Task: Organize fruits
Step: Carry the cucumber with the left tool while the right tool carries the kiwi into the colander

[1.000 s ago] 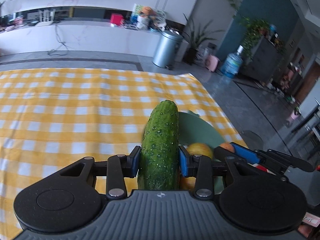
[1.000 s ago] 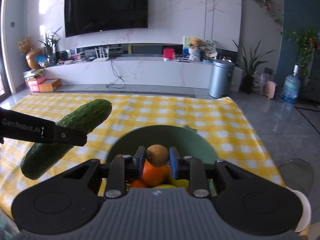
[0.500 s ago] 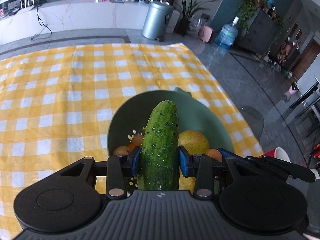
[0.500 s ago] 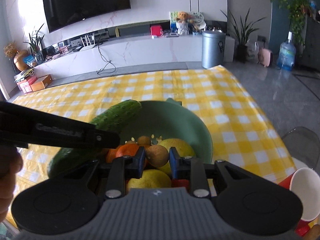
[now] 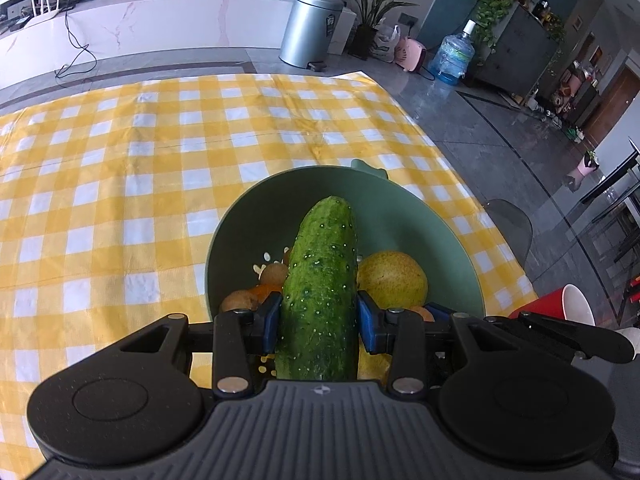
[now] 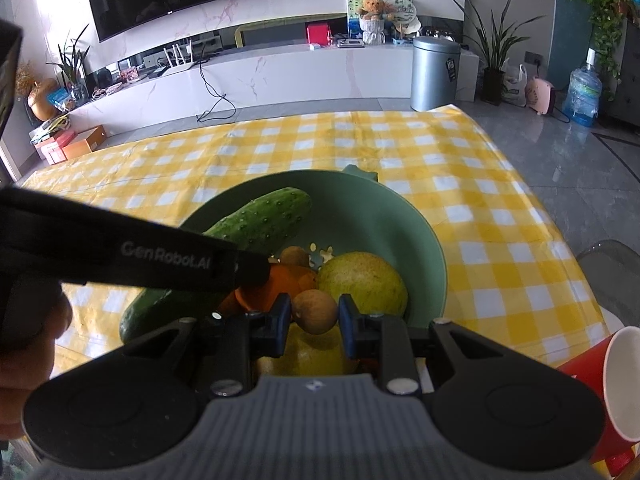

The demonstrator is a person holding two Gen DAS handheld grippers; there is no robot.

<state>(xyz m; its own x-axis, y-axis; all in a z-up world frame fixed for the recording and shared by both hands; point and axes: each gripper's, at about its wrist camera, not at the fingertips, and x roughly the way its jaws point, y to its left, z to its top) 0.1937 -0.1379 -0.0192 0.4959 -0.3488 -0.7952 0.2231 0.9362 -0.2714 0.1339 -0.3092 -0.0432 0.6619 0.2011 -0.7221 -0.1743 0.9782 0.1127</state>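
A: What is the left gripper [image 5: 319, 322] doing?

B: Its blue pads are clamped on a cucumber [image 5: 320, 292], one on each side of the lower half. In the left wrist view the cucumber stands in the centre of the frame, its tip pointing up over a green bowl [image 5: 448, 240].

A: And the right gripper [image 6: 314, 322]?

B: Pinched on a small brown round fruit [image 6: 315, 311], low in the middle of the right wrist view, above the bowl's near side.

A: What lies in the bowl?

B: A yellow-green pear [image 6: 362, 282] right of centre, touching an orange fruit [image 6: 288, 280] to its left. Another small brown fruit [image 6: 294, 256] sits just above the orange one, and a yellow fruit [image 6: 316, 354] shows below the pinched one. A few pale seeds or flecks [image 6: 324, 254] lie on the bowl's floor.

A: Where is the bowl itself?

B: On a yellow and white checked cloth [image 5: 120, 184], toward the cloth's right side. In the right wrist view the cucumber [image 6: 264, 220] slants across the bowl's left rim [image 6: 436, 248], its tip over the inside and its lower end outside, partly hidden by the black bar [image 6: 120, 252] of the left gripper crossing the left of the frame.

A: Anything else nearby?

B: A red cup with a white inside [image 6: 624, 384] at the lower right edge, beside the cloth's corner. Part of a hand [image 6: 24, 344] shows blurred at the lower left edge.
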